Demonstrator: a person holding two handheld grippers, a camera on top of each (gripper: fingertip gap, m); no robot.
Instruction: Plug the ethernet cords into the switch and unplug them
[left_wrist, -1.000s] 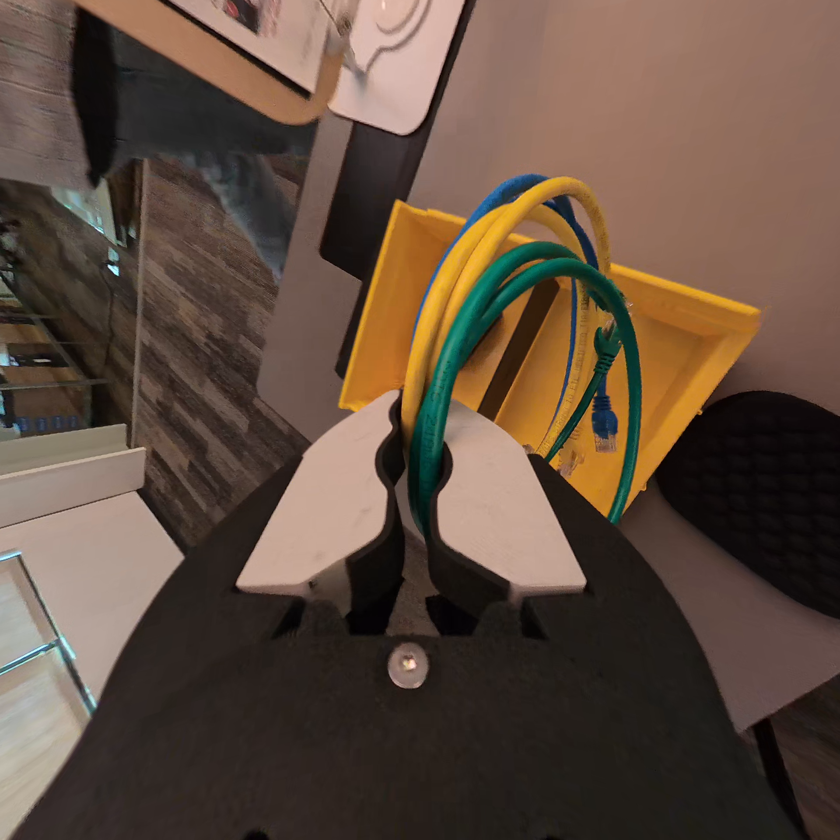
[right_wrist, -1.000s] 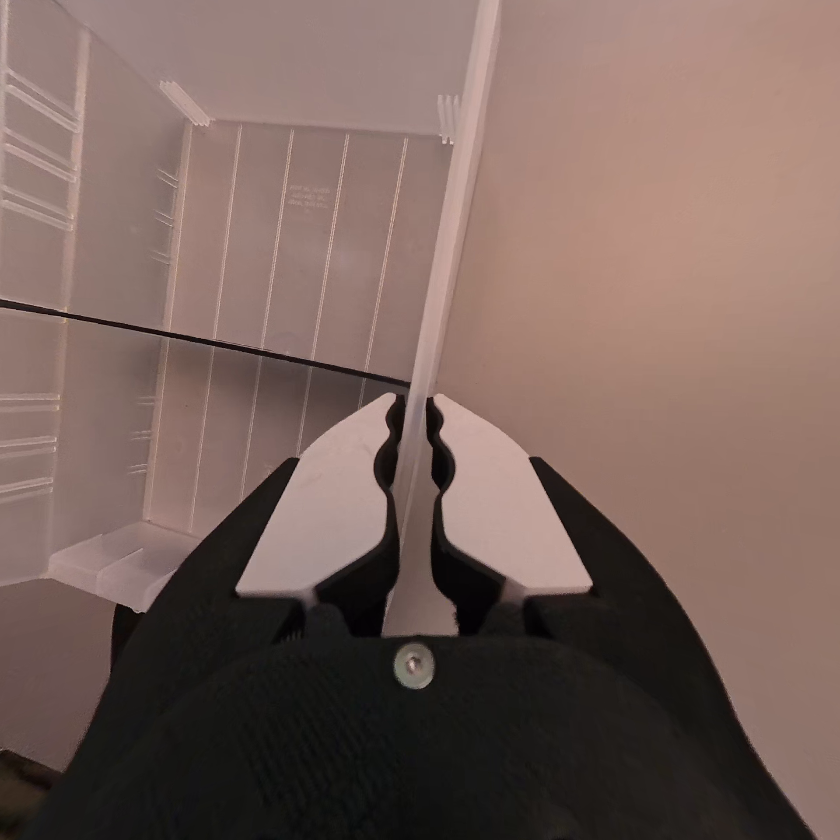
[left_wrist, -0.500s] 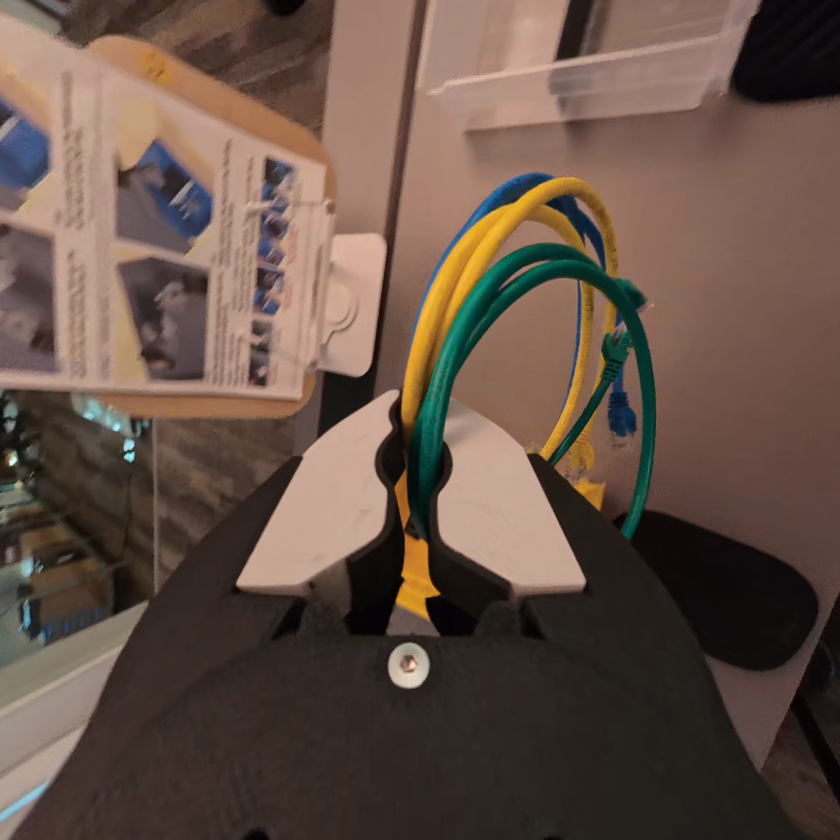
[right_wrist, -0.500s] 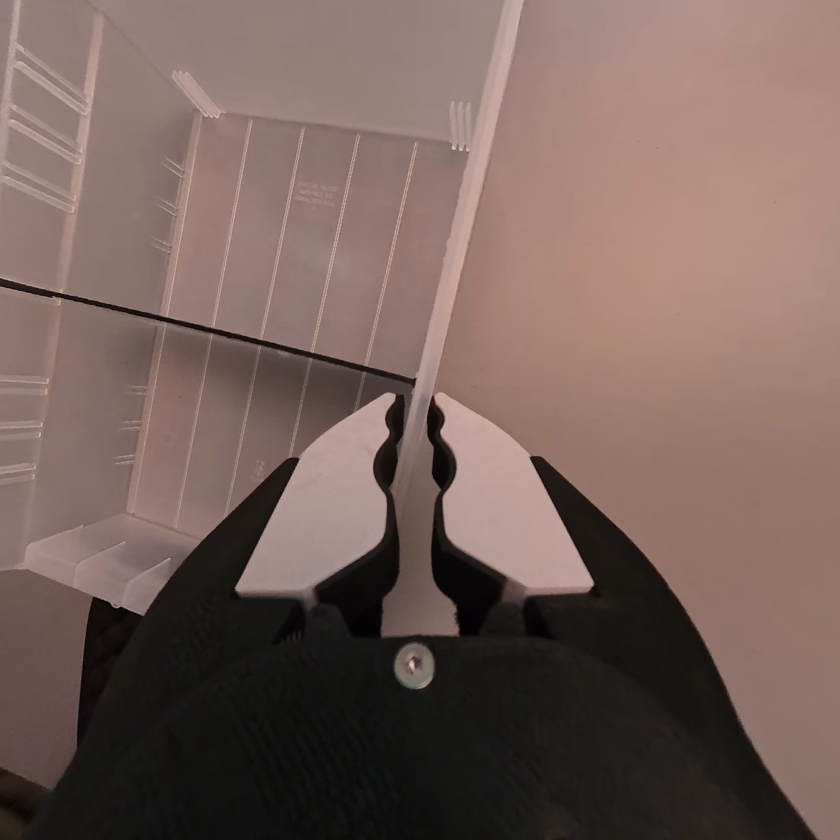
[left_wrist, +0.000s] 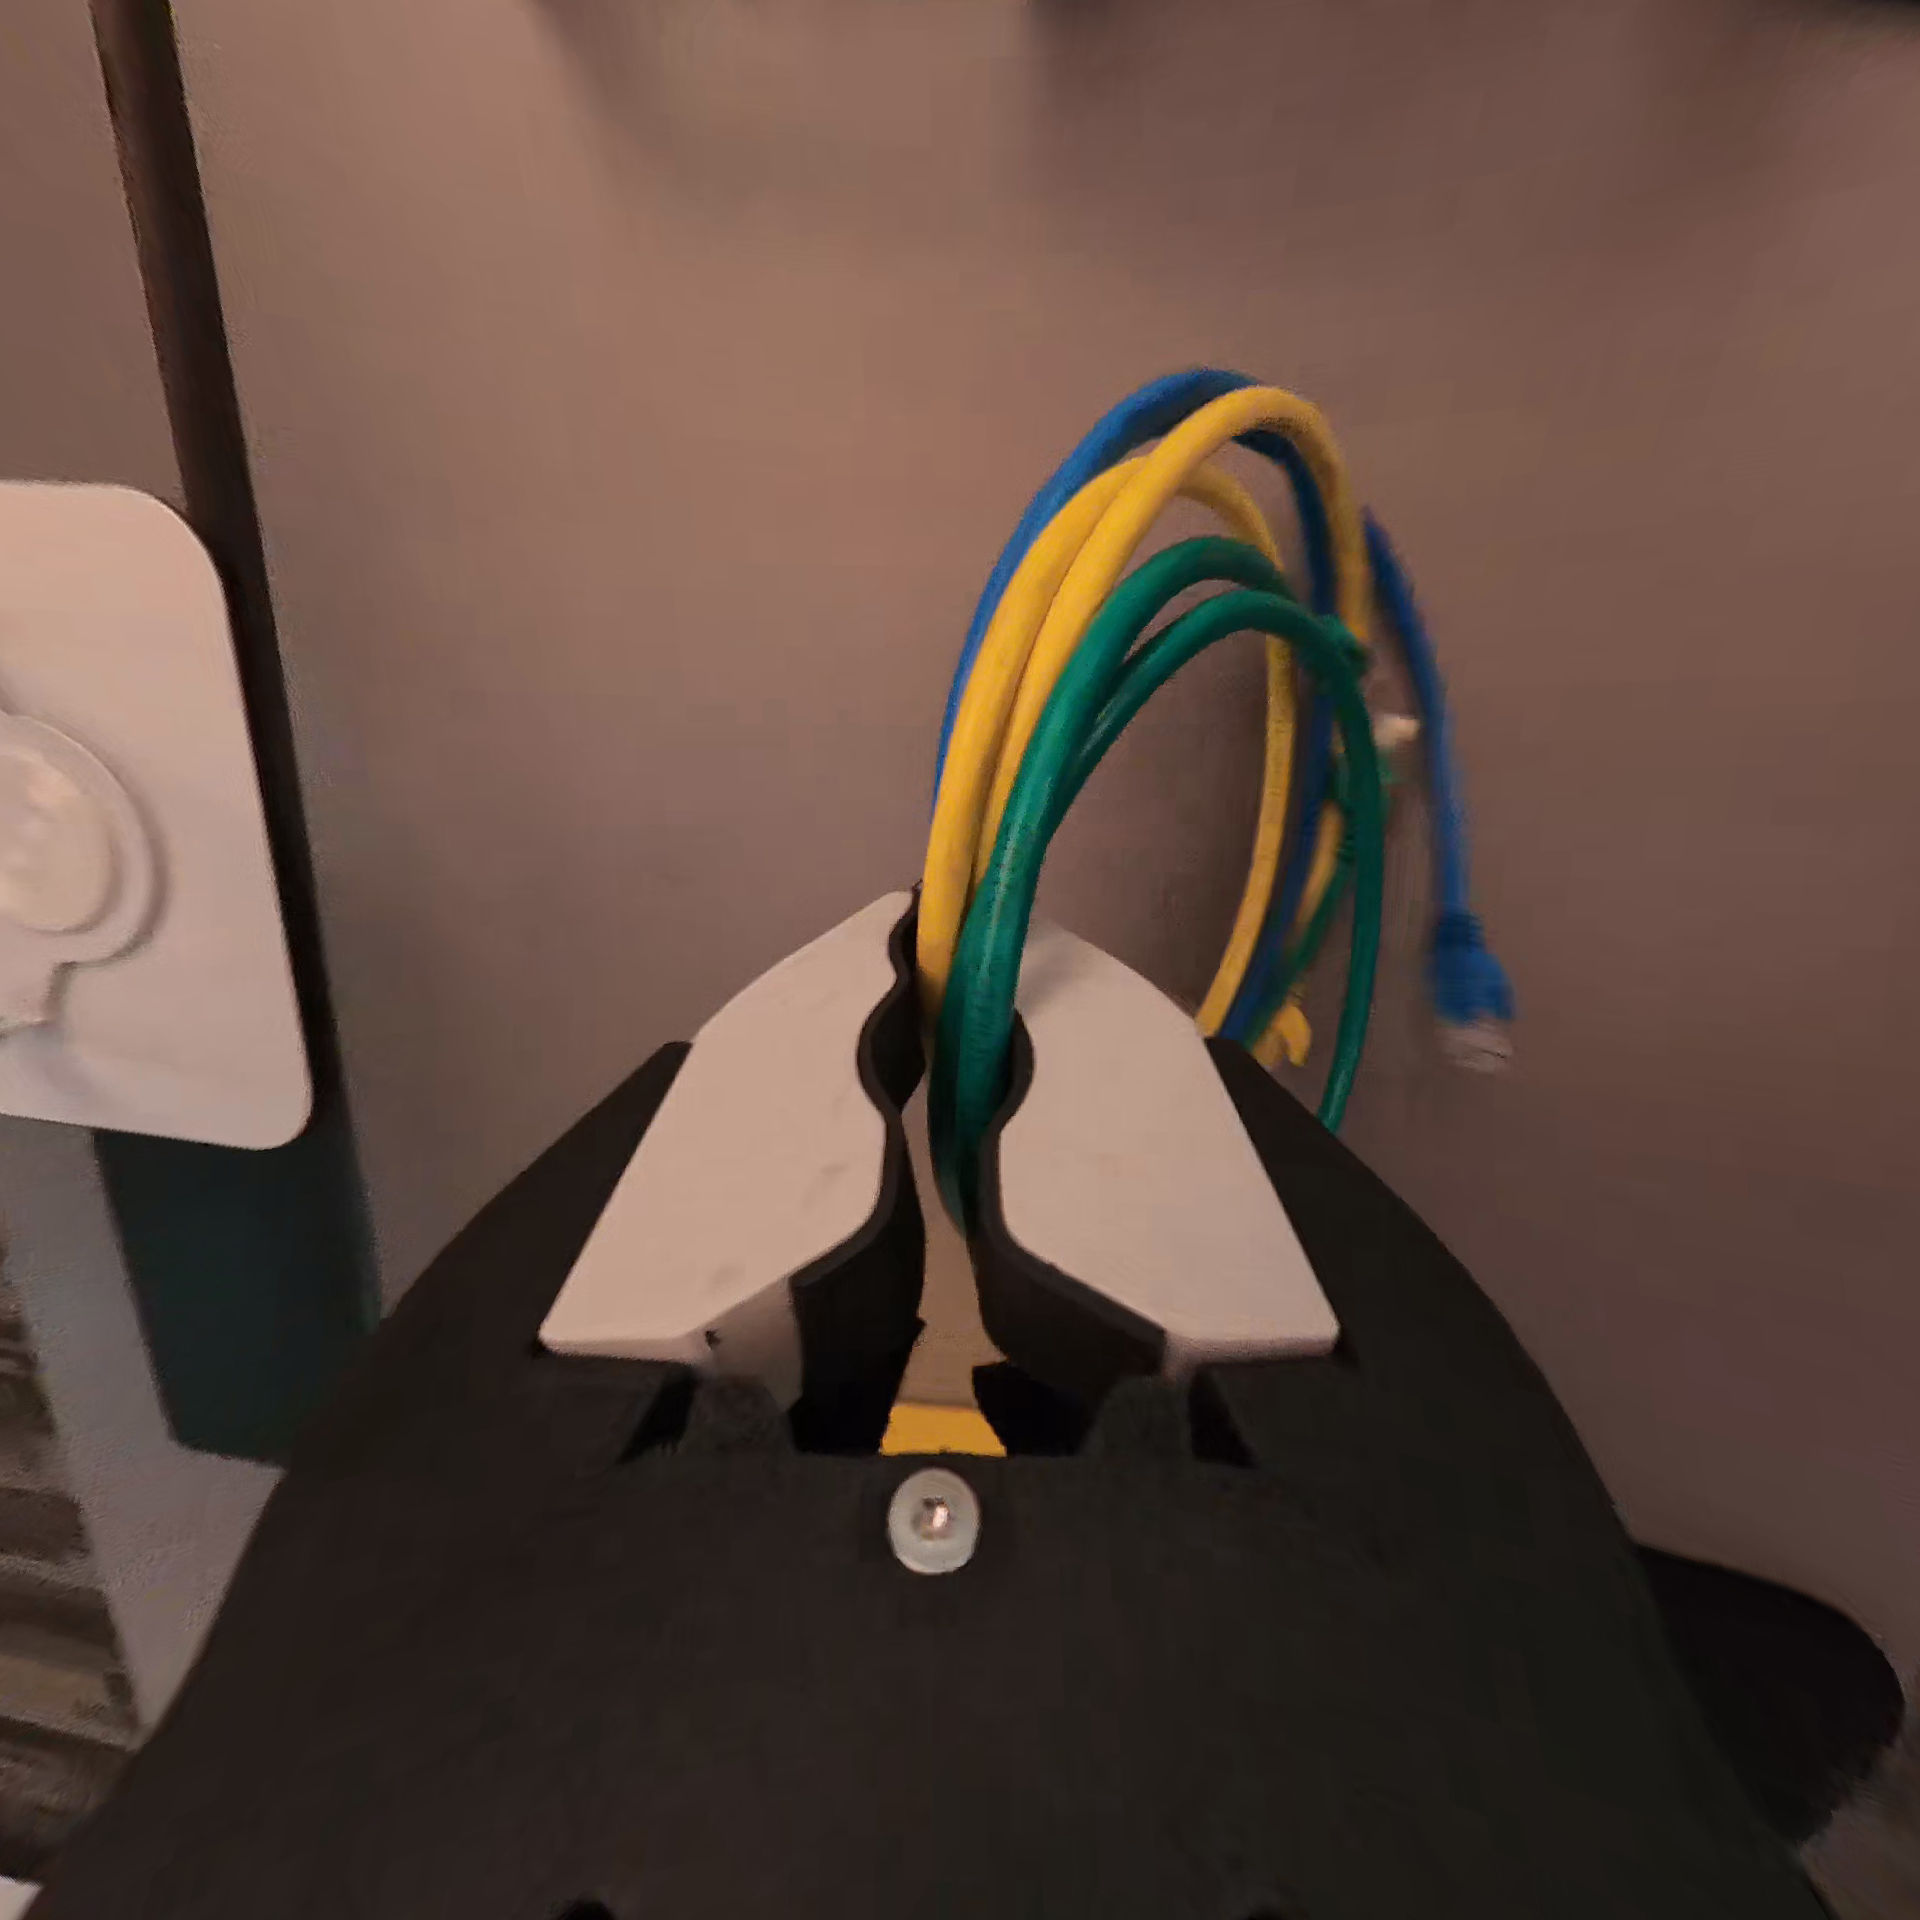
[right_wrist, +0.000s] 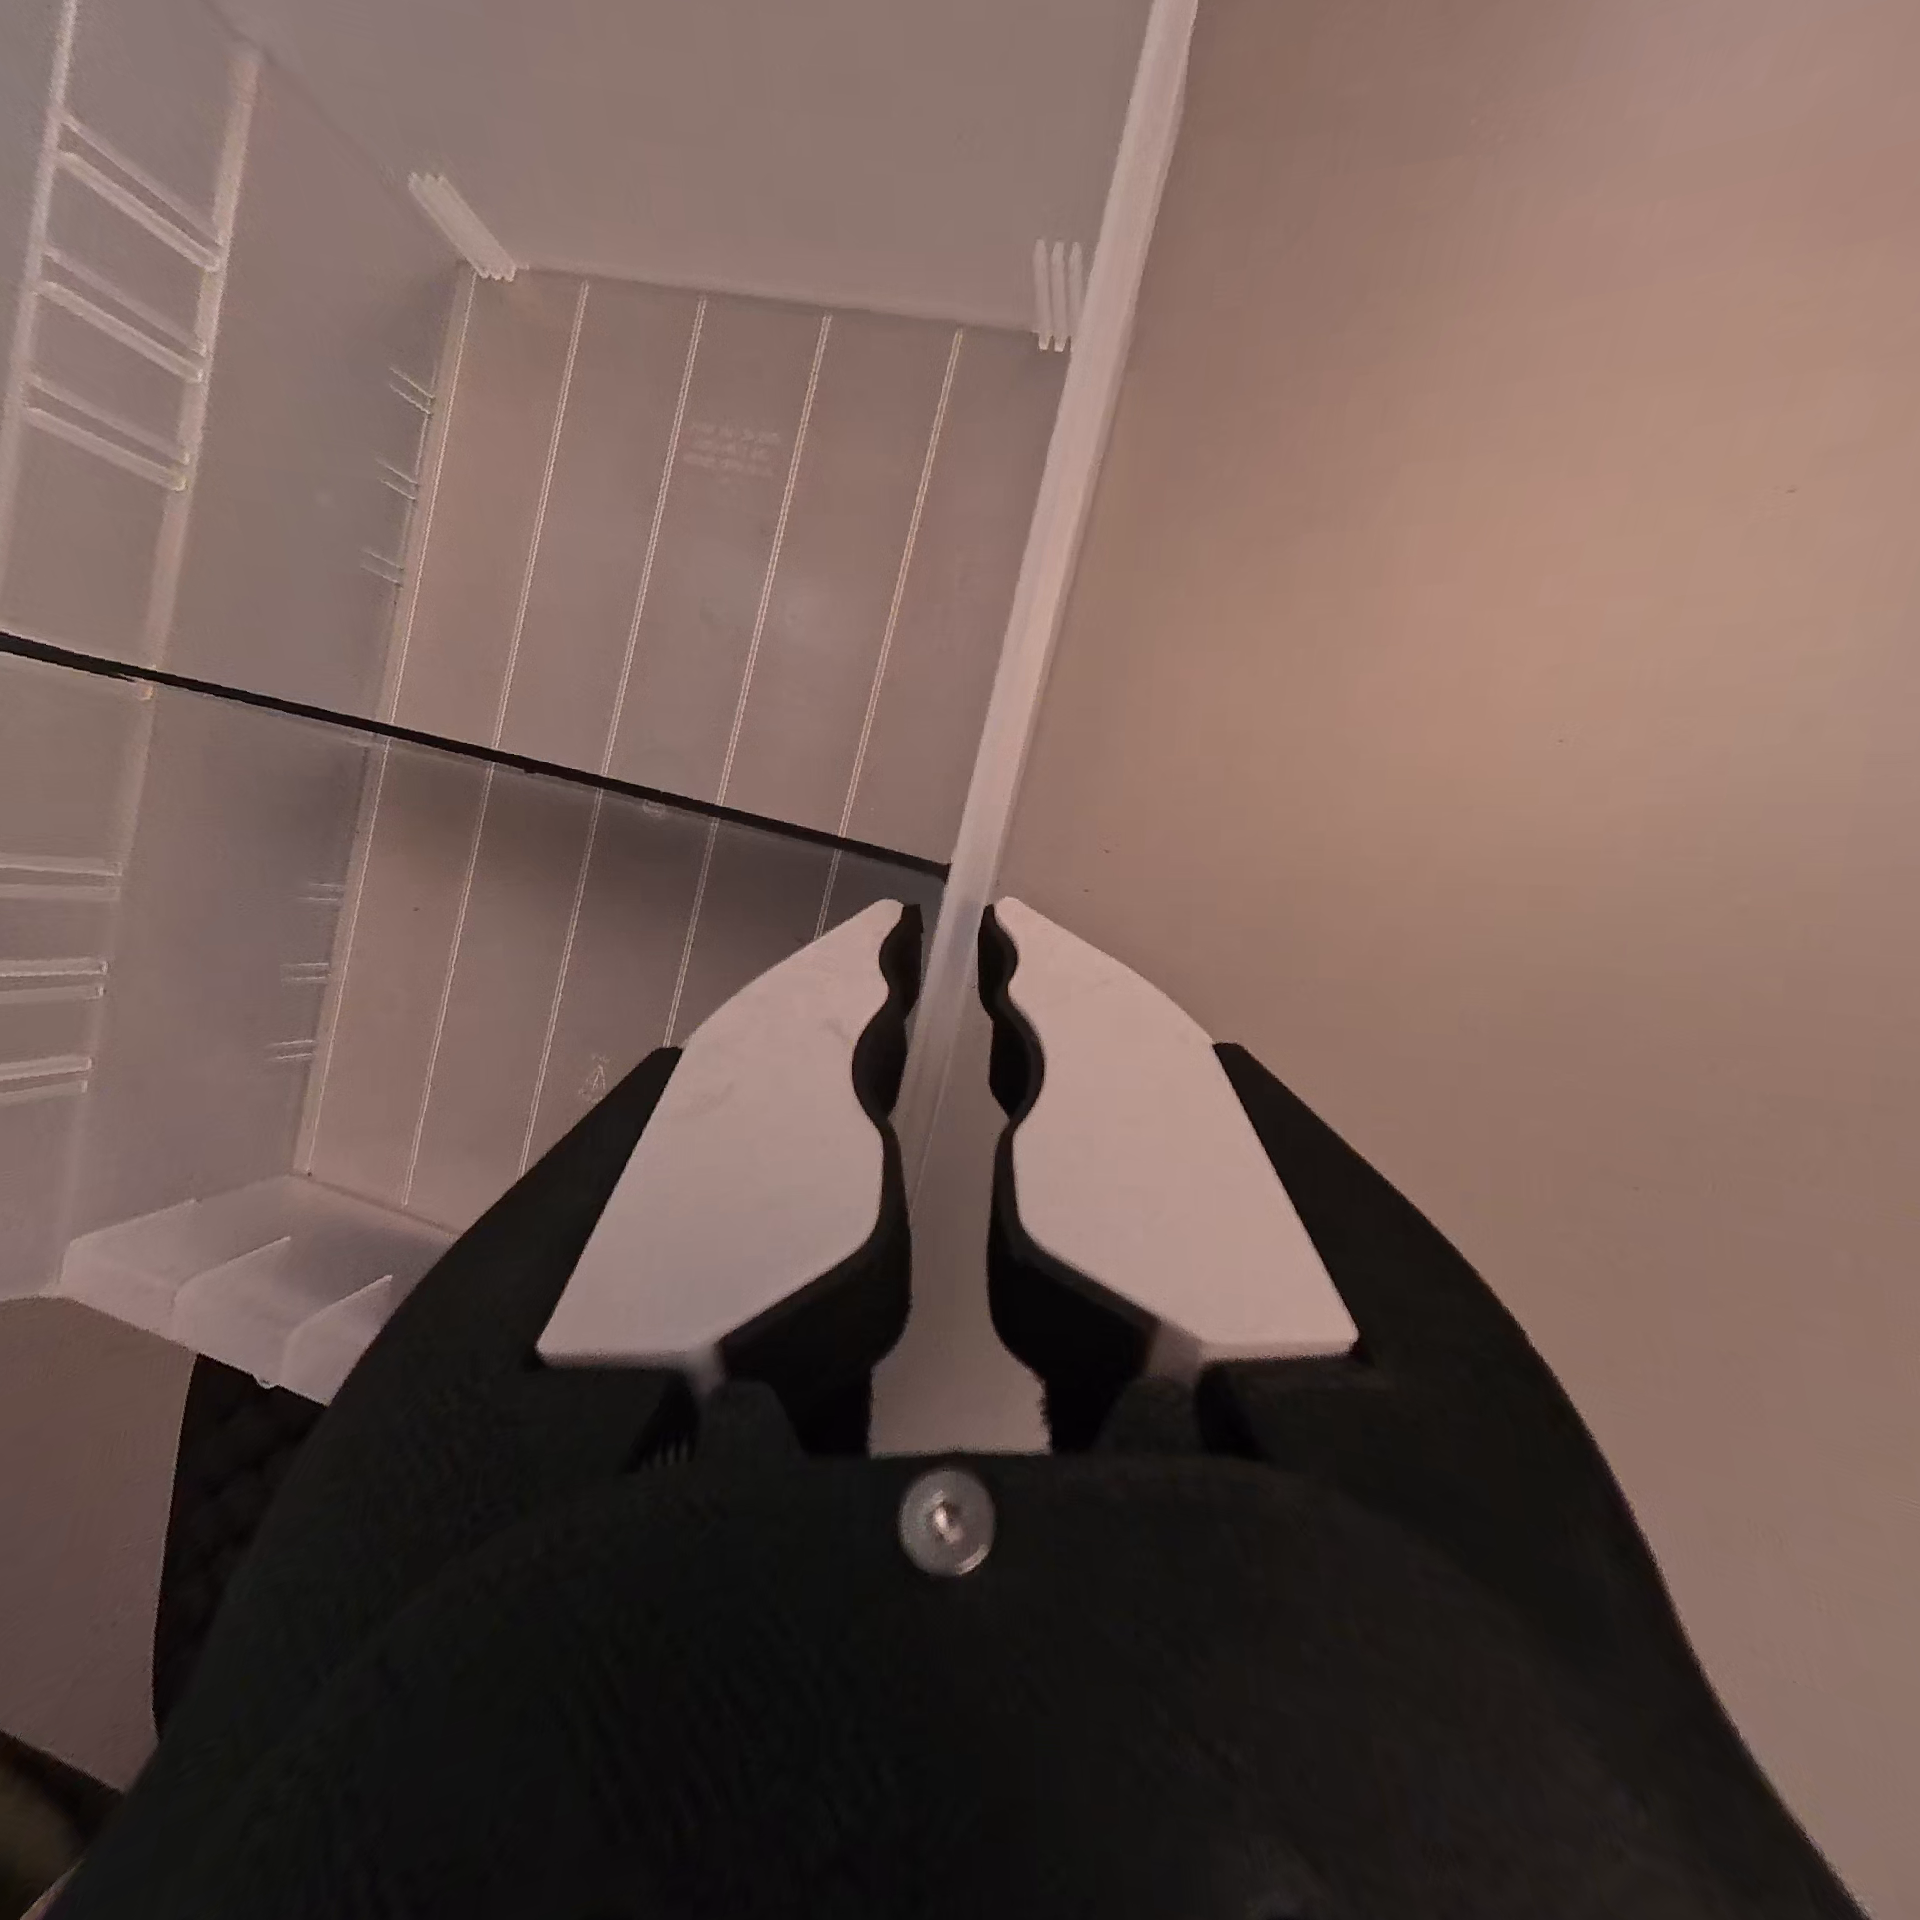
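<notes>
Rubbery cable loops: the ethernet cords (left_wrist: 1039, 790), yellow, green and blue round-jacketed leads, arched in smooth hoops from the centre to the upper right of the left wrist view, rising out of the claw's tips.
Left gripper (left_wrist: 961, 1023): clenched on the bundle of cords; pale matte finger plates with black wavy-edged pads (left_wrist: 891, 1039) pressed against the green and yellow strands.
Loose ends: a blue plug (left_wrist: 1467, 982) with a clear tip hung at the right of the frame, blurred; a yellow plug (left_wrist: 1288, 1029) dangled just beside the right finger plate.
Backdrop, left view: a flat grey surface (left_wrist: 675, 416) filled most of the frame, smooth and unmarked.
Left edge: a dark upright strip (left_wrist: 197, 468) ran down from the upper left, with a white rounded-corner plastic plate (left_wrist: 135, 831) bearing a raised round shape beside it.
Lower right corner: a black pad (left_wrist: 1766, 1704) with a curved edge and textured surface.
Right gripper (right_wrist: 948, 1013): clamped on the thin frosted edge of the clear plastic bin (right_wrist: 665, 644), its wall passing straight between the scalloped black pads.
Bin: translucent, box-shaped, with fine moulded ribs along its floor and ladder-like ridges at the upper left of the right wrist view.
Dark line: a thin black edge (right_wrist: 468, 743) crossed behind the bin from left to centre.
Right side, right view: a plain beige surface (right_wrist: 1507, 727).
Switch: not seen in either view.
</notes>
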